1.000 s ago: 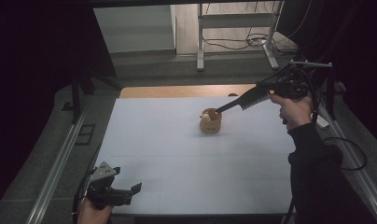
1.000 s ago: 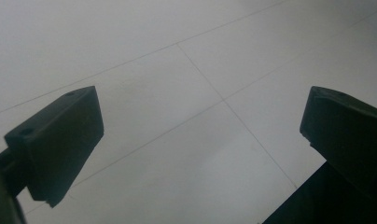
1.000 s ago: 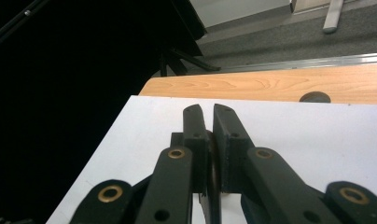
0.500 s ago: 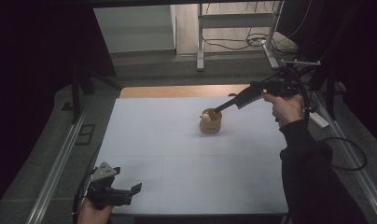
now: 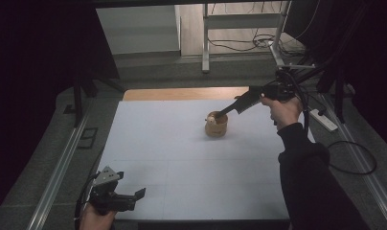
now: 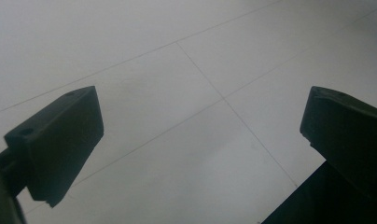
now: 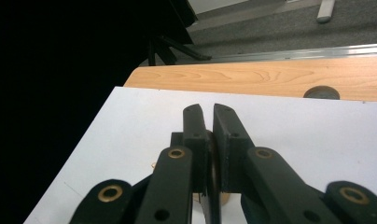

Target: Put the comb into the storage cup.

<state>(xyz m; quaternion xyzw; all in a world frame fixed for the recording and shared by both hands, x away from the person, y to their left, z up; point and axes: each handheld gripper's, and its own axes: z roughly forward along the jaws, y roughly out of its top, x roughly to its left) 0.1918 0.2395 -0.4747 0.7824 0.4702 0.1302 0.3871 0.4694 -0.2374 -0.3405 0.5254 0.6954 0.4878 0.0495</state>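
On the white tabletop [image 5: 182,163] a small round wooden container [image 5: 216,125] stands right of the middle, toward the far side, with something pale [image 5: 211,120] at its top left. The right tongs [image 5: 221,114] come from the right, held by a hand [image 5: 285,109] in a dark sleeve, and slant down to the left so that the tips are at the top rim of the container; from the high view I cannot tell if the tips only touch the rim or reach inside. In the right gripper view the right tongs [image 7: 208,112] have the two black jaws almost together, with only a narrow gap, and between them a thin brown wooden edge [image 7: 213,158] is visible, so they seem to be closed on a thin wooden part, most likely the wall of the container. Beyond the jaws there is a strip of bare wood [image 7: 252,79] at the far edge of the white surface. The left tongs [image 5: 140,192] are at the near left corner of the tabletop, well apart from the container, held low by the other hand [image 5: 96,219]. In the left gripper view the left tongs [image 6: 203,126] are wide open, with nothing between the jaws, and under them is the white surface with thin lines [image 6: 200,74].
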